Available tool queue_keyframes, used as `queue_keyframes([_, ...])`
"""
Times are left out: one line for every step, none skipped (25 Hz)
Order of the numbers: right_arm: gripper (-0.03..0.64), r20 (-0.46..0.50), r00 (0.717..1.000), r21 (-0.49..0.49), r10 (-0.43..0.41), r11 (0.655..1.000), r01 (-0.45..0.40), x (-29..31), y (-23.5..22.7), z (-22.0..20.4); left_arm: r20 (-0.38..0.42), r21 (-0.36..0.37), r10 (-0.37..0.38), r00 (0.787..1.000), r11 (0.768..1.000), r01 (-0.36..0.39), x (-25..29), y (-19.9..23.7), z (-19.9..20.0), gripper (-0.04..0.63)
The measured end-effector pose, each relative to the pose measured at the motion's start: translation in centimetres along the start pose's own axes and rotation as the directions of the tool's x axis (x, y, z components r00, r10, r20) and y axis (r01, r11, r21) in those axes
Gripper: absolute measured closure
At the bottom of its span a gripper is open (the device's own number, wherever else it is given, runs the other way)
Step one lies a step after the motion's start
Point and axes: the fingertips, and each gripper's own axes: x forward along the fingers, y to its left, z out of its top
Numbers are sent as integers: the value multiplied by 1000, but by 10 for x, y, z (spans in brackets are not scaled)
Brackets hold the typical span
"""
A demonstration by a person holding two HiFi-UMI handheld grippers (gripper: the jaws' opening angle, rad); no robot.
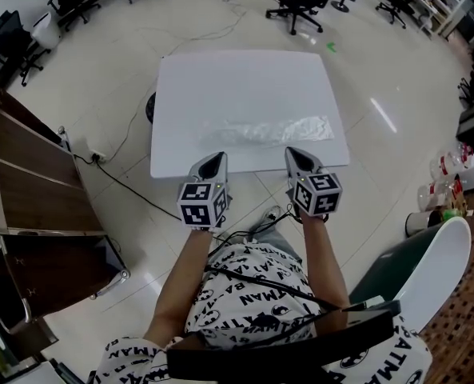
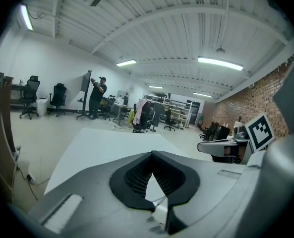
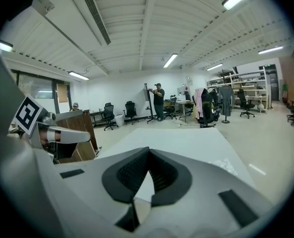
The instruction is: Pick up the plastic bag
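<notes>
Head view: a clear plastic bag [image 1: 268, 130] lies flat near the front edge of the white tabletop [image 1: 244, 78]. The left hand-held gripper [image 1: 211, 165] and right hand-held gripper [image 1: 299, 160] hover just short of it.

Left gripper view: jaw tips meet, holding nothing.

Right gripper view: jaws closed, empty; the bag lies ahead, rightward.

Wearing a white shirt [image 1: 244, 290] with black lettering; showing grey, black-padded left gripper [image 1: 215, 160] and right gripper [image 1: 294, 155], each bearing a marker cube.
</notes>
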Motion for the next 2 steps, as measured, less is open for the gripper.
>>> queue_keyframes([617,2,1000,0,0,1000,0,0,-1,3,-1,2,-1,1000,1000,1,1,-1,2,592])
queue_keyframes([617,4,1000,0,-1,1000,1,-1,-2,6,-1,3,-2,1000,1000,2,2,-2,4,592])
